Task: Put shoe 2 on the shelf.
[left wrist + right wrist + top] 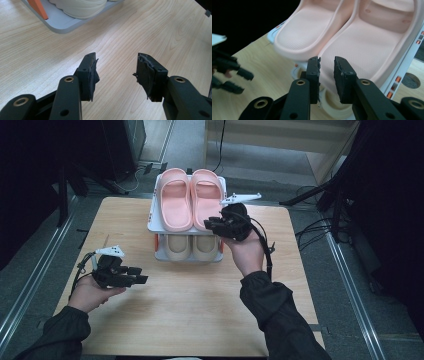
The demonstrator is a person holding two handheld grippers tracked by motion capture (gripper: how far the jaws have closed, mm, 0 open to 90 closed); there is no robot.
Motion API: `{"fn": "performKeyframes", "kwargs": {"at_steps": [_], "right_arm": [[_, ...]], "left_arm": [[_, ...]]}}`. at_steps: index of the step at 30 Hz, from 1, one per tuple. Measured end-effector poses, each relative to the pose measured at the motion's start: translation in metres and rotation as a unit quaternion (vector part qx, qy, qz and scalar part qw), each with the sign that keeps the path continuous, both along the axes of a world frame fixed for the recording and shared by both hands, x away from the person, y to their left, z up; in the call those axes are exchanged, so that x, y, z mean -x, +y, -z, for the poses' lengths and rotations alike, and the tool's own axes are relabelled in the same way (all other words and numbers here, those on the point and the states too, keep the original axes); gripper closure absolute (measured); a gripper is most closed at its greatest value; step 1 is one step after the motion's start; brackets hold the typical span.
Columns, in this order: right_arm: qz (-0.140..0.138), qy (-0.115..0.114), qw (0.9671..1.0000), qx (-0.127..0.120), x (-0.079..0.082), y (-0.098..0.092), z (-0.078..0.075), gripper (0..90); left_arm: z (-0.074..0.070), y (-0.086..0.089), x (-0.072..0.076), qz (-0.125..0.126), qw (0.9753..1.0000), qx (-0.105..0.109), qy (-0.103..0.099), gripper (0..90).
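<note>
A white two-shelf shoe rack [151, 223] stands at the back middle of the wooden table. Two pink slippers [175, 202] [206, 195] lie side by side on its top shelf, and a cream pair [178, 247] on the lower one. My right gripper [209, 224] hovers at the heel of the right pink slipper [372, 45]. Its jaws [327, 65] stand a narrow gap apart with nothing clamped between them. My left gripper [142, 275] rests low over the table's left side, in front of the rack. It is open [116, 65] and empty.
The rack's grey base [62, 25] and an orange upright [38, 8] lie just ahead of the left gripper. Bare wooden tabletop [200, 310] stretches across the front. Dark stands and cables [320, 227] crowd the floor beyond the table's right edge.
</note>
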State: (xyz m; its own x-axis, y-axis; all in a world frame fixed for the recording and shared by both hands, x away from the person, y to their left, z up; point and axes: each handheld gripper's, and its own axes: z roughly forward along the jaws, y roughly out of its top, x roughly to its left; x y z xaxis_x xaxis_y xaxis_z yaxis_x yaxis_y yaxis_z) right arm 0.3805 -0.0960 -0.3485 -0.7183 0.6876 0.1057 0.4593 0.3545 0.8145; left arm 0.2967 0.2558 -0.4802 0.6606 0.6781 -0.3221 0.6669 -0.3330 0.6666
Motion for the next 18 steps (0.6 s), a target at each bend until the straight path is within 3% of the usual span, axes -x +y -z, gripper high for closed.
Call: {"fn": "performKeyframes", "kwargs": {"at_steps": [8,18], "right_arm": [[-0.034,-0.001,0.9994,-0.006,0.032,-0.016,0.010,73.4],[-0.063,0.007,0.9974,-0.033,0.064,-0.033,0.041,69.8]], "left_arm": [[0.002,-0.004,-0.001,0.000,1.0000,-0.003,0.004,47.6],[0.003,-0.008,-0.001,0.003,1.0000,-0.004,0.003,43.8]]}}
